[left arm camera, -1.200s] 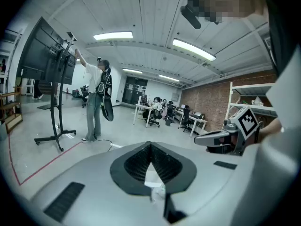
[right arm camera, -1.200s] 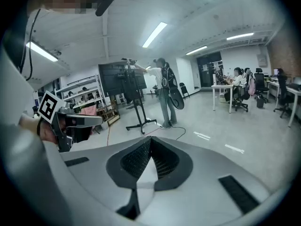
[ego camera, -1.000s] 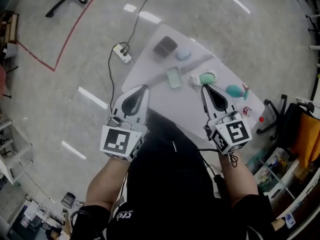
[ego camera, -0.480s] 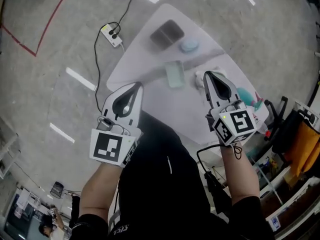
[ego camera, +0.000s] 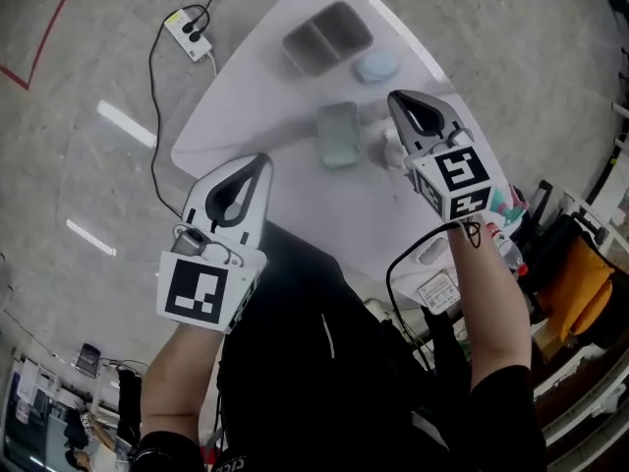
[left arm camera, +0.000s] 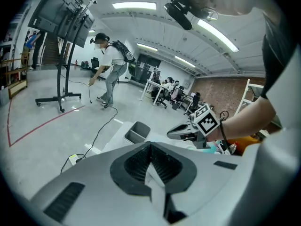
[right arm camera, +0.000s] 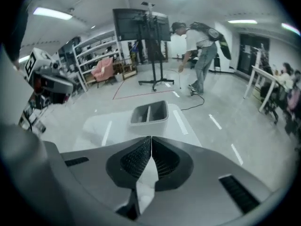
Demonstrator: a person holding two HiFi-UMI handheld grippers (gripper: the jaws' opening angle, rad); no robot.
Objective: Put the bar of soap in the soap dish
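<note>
A pale green rectangular block (ego camera: 339, 134) lies flat on the white table (ego camera: 256, 96), blurred; I cannot tell whether it is the soap or the dish. A light blue round piece (ego camera: 376, 67) lies behind it. My right gripper (ego camera: 396, 98) hangs over the table just right of the green block, shut and empty (right arm camera: 151, 138); it hides whatever lies beneath it. My left gripper (ego camera: 257, 161) is at the table's near left edge, shut with nothing in it (left arm camera: 150, 145).
A grey two-compartment bin (ego camera: 327, 37) stands at the table's far end, also seen as the grey bin (right arm camera: 149, 113) ahead of the right jaws. A power strip (ego camera: 187, 29) with cables lies on the floor to the left. Bottles and a teal item (ego camera: 509, 206) sit at the right edge.
Both grippers have come down towards the table. The right one now covers the green oval piece and the white item seen earlier. Jaws stayed shut.
</note>
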